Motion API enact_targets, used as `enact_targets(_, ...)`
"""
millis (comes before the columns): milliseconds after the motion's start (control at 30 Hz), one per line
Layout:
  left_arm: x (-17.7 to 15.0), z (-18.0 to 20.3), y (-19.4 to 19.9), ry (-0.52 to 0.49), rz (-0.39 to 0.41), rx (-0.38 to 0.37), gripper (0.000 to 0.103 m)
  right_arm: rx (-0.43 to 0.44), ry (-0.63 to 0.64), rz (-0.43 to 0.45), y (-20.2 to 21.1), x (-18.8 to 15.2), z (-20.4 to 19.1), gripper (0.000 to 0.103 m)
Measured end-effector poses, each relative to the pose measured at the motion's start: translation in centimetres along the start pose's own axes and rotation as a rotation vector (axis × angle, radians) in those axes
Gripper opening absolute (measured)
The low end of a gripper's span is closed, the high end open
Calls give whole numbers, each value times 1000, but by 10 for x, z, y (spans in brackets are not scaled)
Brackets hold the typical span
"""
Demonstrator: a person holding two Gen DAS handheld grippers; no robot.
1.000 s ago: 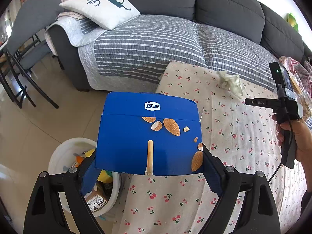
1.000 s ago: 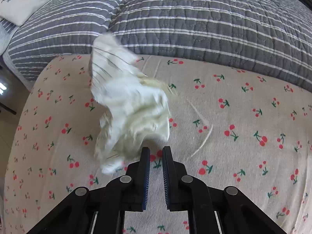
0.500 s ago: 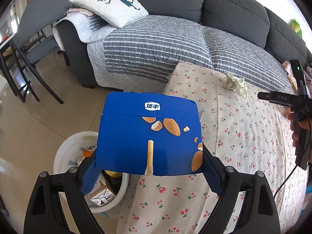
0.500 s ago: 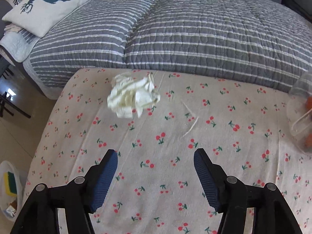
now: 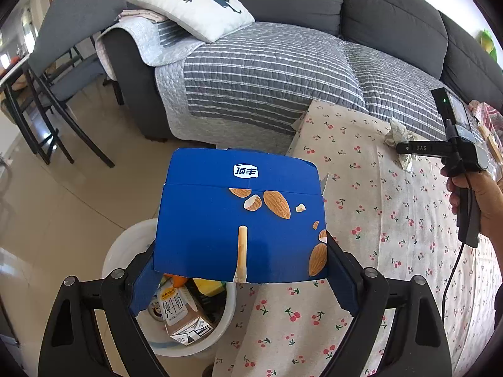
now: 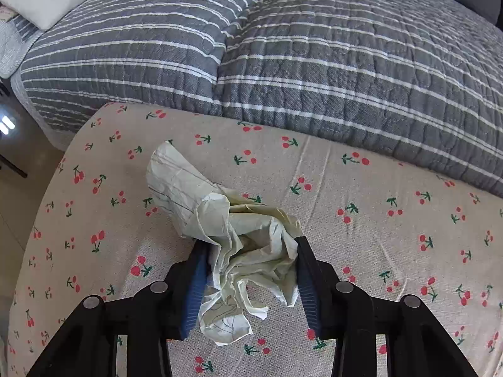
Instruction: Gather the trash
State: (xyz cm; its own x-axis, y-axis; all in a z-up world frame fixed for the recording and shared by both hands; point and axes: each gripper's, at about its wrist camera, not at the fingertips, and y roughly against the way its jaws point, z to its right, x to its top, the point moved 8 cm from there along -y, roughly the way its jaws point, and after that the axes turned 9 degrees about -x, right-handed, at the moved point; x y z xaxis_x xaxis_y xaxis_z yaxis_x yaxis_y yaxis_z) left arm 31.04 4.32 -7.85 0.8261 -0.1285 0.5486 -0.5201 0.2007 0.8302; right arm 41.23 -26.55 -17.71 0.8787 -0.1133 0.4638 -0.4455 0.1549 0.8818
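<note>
Closing my right claw (image 6: 250,279) on the crumpled pale-yellow lined paper (image 6: 232,238).
It lies on the cherry-print table (image 6: 377,251), bulk between my closing jaws, tail toward 11 o'clock; squeeze fully before lifting.

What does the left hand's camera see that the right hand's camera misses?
Only the left view: a blue cardboard snack box clamped in the left gripper, above a white plastic trash bin. Only the right view: the right gripper closing around the crumpled pale paper. Both: that paper, the cherry-print tablecloth and the grey striped sofa cover.
</note>
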Motion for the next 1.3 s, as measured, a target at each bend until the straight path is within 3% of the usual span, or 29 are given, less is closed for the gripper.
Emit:
enact_targets(67, -1, 1, 3, -3, 5, 1, 92, 19, -6, -12, 8, -4, 1, 35)
enact_targets(233, -6, 6, 14, -10, 23, -11, 92, 43, 12, -6, 50, -27, 8, 34)
enact_targets(500, -19, 9, 34, -28, 45, -18, 92, 76, 48, 9, 128, -91, 9, 35)
enact_targets(700, -27, -6, 40, -15, 46, -16, 92, 112, 74, 20, 163, -133, 0, 35)
enact_targets(967, -45, -53, 24, 63, -5, 5, 92, 168, 102, 32, 184, -156, -38, 36)
enact_targets(1300, -66, -123, -11, 179, -95, 79, 93, 178, 165, 1, 173, -178, -70, 36)
